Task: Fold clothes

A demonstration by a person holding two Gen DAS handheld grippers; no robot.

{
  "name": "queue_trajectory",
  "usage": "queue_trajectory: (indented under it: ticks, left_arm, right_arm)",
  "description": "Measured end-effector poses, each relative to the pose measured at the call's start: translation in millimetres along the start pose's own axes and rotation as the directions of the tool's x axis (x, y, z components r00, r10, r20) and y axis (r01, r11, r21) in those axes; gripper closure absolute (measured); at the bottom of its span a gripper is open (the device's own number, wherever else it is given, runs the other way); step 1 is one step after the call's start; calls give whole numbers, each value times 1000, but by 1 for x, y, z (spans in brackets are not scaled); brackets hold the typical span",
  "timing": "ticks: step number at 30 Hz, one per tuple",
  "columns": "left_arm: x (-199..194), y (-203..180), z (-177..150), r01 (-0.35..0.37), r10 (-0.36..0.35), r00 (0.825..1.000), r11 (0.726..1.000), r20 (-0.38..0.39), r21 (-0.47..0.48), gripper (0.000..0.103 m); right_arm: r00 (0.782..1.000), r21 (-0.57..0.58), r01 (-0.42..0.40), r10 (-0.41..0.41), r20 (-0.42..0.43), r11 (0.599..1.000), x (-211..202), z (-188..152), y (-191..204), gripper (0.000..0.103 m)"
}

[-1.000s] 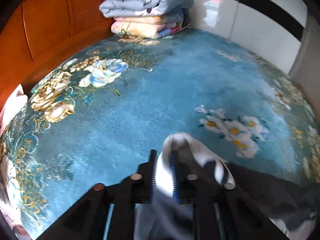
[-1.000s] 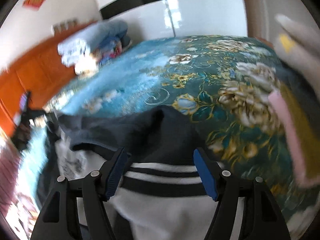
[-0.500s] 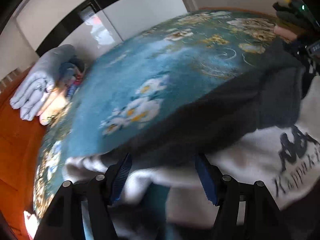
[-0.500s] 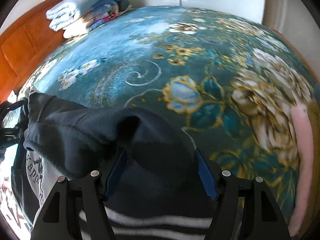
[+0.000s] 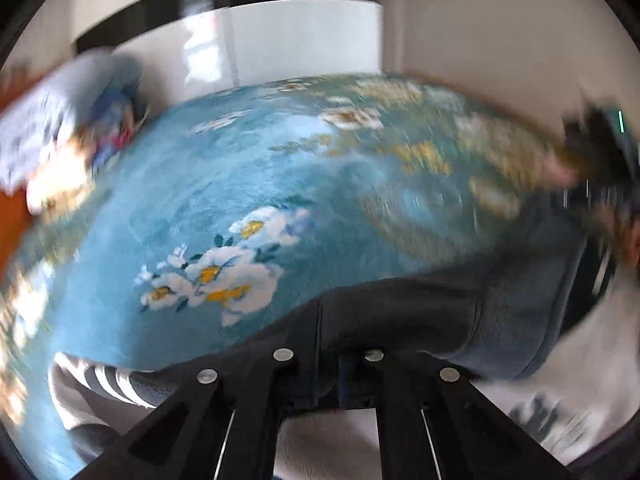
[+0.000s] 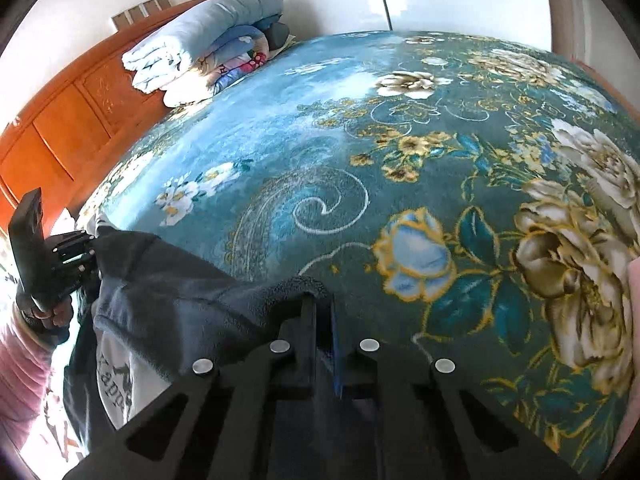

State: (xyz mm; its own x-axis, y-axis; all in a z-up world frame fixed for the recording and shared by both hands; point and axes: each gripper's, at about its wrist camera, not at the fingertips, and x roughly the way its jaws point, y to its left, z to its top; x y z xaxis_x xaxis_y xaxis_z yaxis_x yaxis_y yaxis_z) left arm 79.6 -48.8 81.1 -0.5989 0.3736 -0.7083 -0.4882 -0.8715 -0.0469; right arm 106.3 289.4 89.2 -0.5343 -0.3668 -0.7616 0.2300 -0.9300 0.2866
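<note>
One sweatshirt (image 6: 168, 300), two clamped claws (image 6: 320, 320)

Black hand-held gripper (image 6: 322, 320), silver screws, blue pads; pink sleeve (image 6: 18, 376).

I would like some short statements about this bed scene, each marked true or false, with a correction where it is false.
1. Both grippers are shut on the dark edge of the sweatshirt. True: the left gripper and the right gripper have just closed on it.
2. The bed cover is plain red. False: it is blue-green with flowers.
3. Folded quilts are stacked by the wooden headboard. True.
4. The sweatshirt is already folded into a neat square. False: it lies spread and rumpled between the two grippers.
5. The sweatshirt has a white part with dark letters. True.
</note>
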Motion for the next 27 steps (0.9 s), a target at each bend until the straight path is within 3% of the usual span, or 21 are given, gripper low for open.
queue_trajectory:
  ticks: [4, 6, 8, 13, 17, 19, 21, 24, 26, 27]
  left_arm:
    - [0, 32, 27, 15, -12, 1000, 985, 19, -171, 97]
    - [11, 52, 39, -9, 4, 1000, 965, -19, -263, 97]
    - [33, 74, 50, -76, 47, 995, 937, -90, -341, 97]
    - [90, 82, 48, -170, 81, 968, 907, -238, -385, 97]
    - [115, 82, 35, -197, 76, 954, 889, -289, -414, 97]
    - [115, 86, 30, -176, 53, 960, 880, -277, -441, 94]
    - [101, 88, 26, -120, -1, 970, 868, -242, -482, 92]
    - [64, 93, 23, -24, -70, 985, 852, -160, -523, 77]
    - [19, 97, 20, 3, -50, 996, 859, -79, -511, 55]
    - [-5, 99, 16, -3, -23, 999, 868, -46, -496, 50]
  right_arm:
    - [999, 5, -31, 31, 37, 999, -2, 44, 6, 98]
    - [999, 0, 12, -12, 33, 1000, 10, 66, 10, 98]
    - [998, 62, 59, -60, 8, 996, 36, 80, 3, 98]
    - [982, 153, 171, -157, -101, 973, 94, 82, -11, 98]
    - [987, 193, 139, -121, -105, 971, 98, 75, -21, 94]
    - [989, 162, 130, -117, -90, 978, 88, 75, -19, 87]
    - [992, 147, 119, -113, -51, 982, 71, 72, -17, 74]
    - [996, 162, 81, -84, 13, 983, 40, 56, -13, 73]
    - [997, 168, 49, -59, 52, 985, 19, 41, -9, 73]
    - [997, 168, 34, -46, 65, 985, 8, 29, -6, 73]
